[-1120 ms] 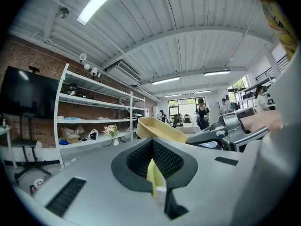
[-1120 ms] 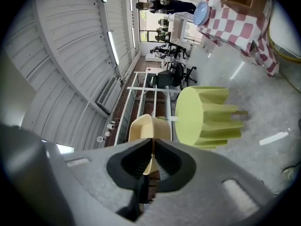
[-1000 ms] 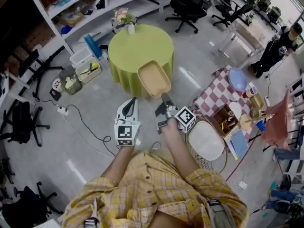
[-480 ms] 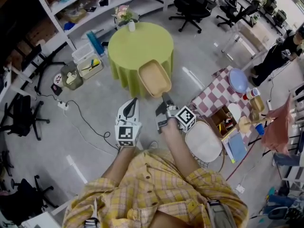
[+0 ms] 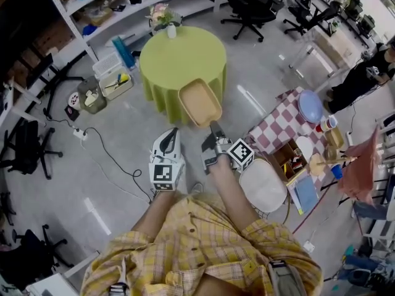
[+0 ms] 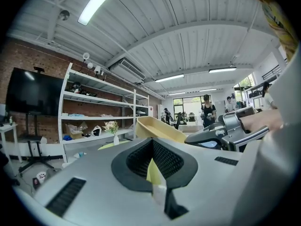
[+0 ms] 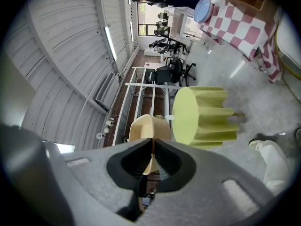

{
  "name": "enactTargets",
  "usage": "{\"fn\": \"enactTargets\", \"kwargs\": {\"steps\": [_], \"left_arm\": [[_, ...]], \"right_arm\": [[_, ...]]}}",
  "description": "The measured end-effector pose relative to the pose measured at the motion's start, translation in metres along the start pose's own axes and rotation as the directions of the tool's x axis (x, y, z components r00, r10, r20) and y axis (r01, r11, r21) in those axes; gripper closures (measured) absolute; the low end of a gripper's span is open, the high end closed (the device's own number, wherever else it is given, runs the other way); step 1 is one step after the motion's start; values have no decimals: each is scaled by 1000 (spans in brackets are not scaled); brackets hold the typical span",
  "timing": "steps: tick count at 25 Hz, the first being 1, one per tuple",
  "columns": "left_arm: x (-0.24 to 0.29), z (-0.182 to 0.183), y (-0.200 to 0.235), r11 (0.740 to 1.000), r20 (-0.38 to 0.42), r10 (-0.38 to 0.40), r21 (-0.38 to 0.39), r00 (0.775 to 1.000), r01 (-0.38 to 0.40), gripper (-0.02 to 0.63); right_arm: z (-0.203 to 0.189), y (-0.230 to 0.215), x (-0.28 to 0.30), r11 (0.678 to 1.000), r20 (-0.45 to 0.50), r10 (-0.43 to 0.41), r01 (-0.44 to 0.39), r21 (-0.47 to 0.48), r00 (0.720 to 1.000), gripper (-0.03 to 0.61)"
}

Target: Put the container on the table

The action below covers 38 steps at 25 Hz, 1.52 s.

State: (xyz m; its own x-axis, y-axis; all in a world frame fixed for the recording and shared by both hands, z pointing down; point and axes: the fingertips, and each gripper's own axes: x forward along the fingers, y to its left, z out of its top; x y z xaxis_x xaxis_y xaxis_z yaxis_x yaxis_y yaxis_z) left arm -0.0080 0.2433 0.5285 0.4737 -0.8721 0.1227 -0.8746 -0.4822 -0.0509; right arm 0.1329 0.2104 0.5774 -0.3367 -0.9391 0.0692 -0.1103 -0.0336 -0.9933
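A shallow beige container (image 5: 200, 100) hangs in the air over the floor, just in front of the round table (image 5: 179, 57) with the yellow-green cloth. My right gripper (image 5: 213, 127) is shut on the container's near rim. In the right gripper view the rim (image 7: 143, 126) sits pinched between the jaws (image 7: 153, 142), with the table (image 7: 197, 114) beyond. My left gripper (image 5: 174, 131) is beside it on the left, apart from the container, fingers together with nothing held. In the left gripper view (image 6: 153, 147) the container (image 6: 160, 128) shows to the right.
A vase of flowers (image 5: 166, 26) stands at the table's far edge. Plastic bins (image 5: 105, 91) and a cable (image 5: 111, 159) lie on the floor at left. To the right are a checked table (image 5: 284, 125) with dishes and a white round lid (image 5: 265, 184). Shelves and office chairs stand behind.
The grippers and the container keep their places in the head view. The table and floor have drifted slightly up and left in the picture. The grip is unchanged.
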Motion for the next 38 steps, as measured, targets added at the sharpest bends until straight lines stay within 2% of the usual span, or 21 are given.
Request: {"fn": "enactTargets", "kwargs": {"steps": [7, 17, 28, 38], "left_arm": [[35, 4, 15, 1000, 13, -14, -6, 1000, 14, 609], [112, 4, 53, 1000, -1, -28, -11, 1000, 28, 607], [200, 28, 114, 999, 35, -27, -35, 999, 29, 607], [279, 49, 169, 998, 38, -58, -17, 998, 59, 607]], "right_arm": [[14, 1, 33, 1000, 6, 5, -5, -20, 1000, 561], [42, -4, 109, 1000, 11, -12, 12, -15, 1000, 561], [69, 12, 212, 999, 0, -26, 26, -37, 1000, 561], [89, 29, 301, 999, 20, -21, 22, -37, 1000, 561]]}}
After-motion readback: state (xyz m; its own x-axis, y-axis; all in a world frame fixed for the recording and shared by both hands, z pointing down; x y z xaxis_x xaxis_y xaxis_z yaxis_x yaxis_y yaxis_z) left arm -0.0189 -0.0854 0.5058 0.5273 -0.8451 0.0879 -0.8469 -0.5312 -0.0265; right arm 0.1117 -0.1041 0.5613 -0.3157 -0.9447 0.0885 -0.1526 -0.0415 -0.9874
